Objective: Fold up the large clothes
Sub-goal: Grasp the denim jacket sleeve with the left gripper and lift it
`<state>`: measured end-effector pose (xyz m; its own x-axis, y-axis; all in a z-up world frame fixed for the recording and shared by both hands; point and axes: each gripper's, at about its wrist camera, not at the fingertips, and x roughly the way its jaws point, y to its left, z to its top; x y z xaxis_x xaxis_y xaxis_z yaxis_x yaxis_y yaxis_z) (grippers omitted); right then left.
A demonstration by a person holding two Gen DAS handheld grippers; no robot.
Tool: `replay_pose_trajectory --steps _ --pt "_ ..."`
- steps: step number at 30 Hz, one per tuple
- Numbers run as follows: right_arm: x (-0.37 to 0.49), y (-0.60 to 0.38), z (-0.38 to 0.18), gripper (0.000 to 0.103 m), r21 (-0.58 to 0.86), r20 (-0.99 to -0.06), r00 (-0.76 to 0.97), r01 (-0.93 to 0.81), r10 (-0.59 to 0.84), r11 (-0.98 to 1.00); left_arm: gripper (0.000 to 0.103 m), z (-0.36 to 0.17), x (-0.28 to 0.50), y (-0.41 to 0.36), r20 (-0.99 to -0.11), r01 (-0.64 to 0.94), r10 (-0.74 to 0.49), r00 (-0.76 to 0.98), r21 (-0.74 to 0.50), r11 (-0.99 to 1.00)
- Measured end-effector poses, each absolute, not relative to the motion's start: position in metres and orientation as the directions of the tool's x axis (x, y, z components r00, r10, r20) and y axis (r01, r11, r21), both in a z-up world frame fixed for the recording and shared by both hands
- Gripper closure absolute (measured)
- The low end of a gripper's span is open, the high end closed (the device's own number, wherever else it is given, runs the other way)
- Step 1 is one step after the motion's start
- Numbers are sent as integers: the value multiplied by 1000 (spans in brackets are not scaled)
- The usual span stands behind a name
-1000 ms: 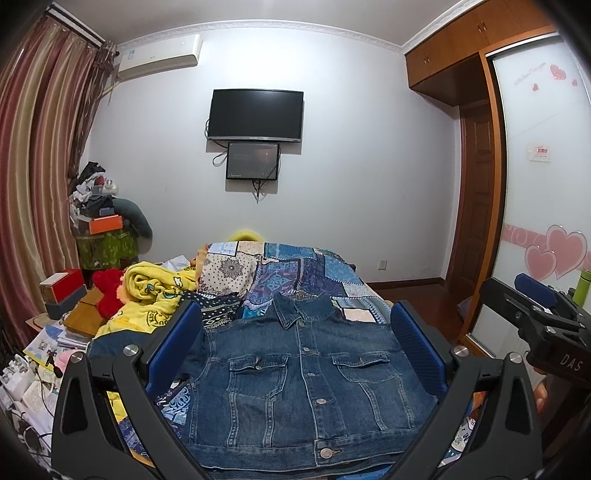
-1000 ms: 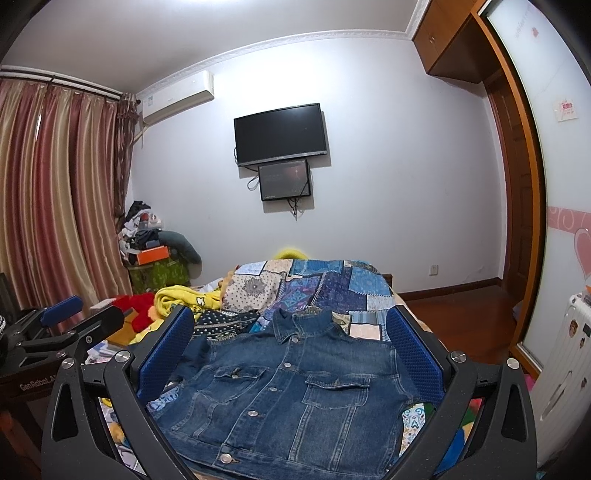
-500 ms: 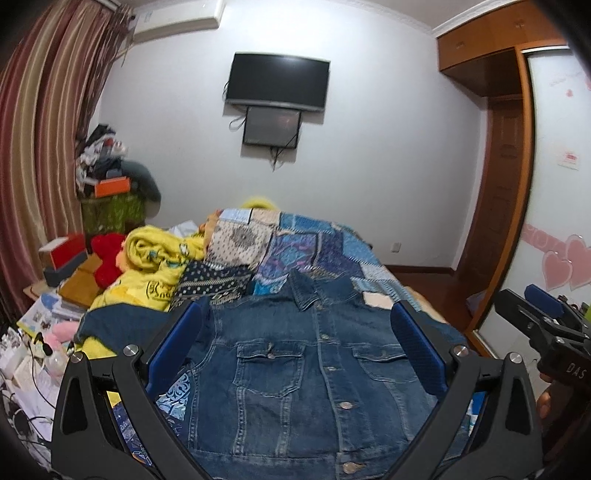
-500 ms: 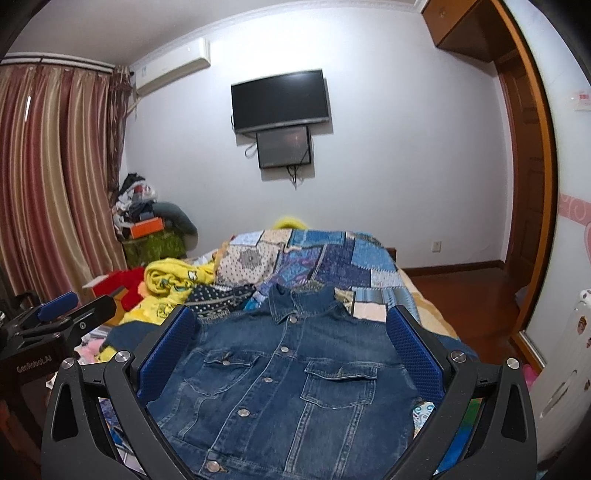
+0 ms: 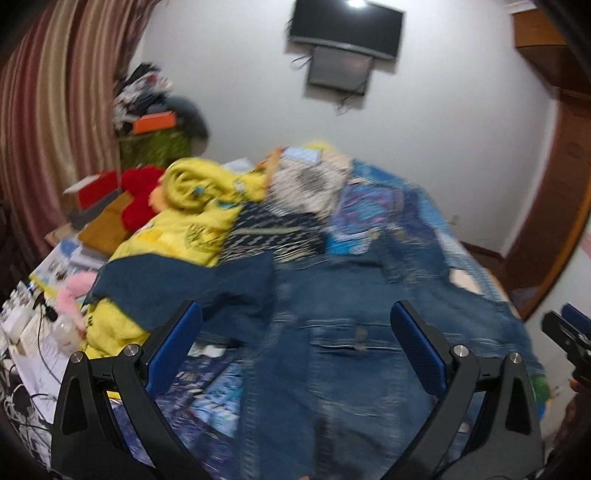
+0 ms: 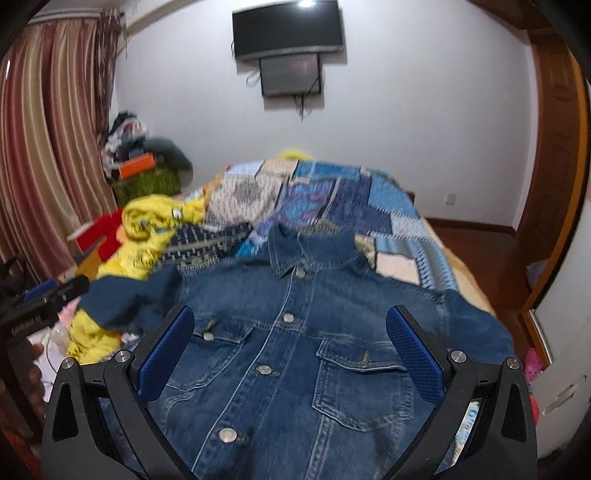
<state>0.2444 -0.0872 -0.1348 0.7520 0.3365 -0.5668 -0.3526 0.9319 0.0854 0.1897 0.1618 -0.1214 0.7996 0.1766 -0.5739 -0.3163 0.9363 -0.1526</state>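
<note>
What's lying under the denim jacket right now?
The denim jacket lies on the patchwork quilt; its sleeve drapes over the yellow blanket. Whatever is beneath the jacket's middle is covered.

Your jacket (image 6: 295, 343) lies flat on the bed (image 6: 406, 236), collar at the far end, on top of the quilt (image 6: 343, 199). The blanket (image 6: 147, 225) is heaped left of it. The TV (image 6: 288, 29) hangs on the wall behind the bed, curtain (image 6: 44, 147) far left.

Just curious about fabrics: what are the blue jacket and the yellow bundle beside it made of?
The jacket looks like washed denim: faded blue weave, pale stitching, metal buttons. The yellow bundle looks like soft fleece or plush, though blur leaves that uncertain.
</note>
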Motion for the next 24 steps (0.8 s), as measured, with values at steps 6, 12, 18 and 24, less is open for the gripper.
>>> replay_pose_trajectory --steps 6,12,18,24 --pt "281 -66 -163 0 22 -662 694 -359 283 933 0 -170 213 248 -673 -389 143 726 -230 892" --pt "312 -55 -181 0 -47 -719 664 -341 205 939 0 -225 228 324 -759 -445 20 650 -360 820" --pt "336 -56 -193 0 -1 -762 619 -293 189 956 3 -272 233 378 -774 -499 -100 626 -496 711" --pt "348 -68 -201 0 105 -795 562 -242 228 965 23 -304 236 415 -766 -564 -141 627 -571 596"
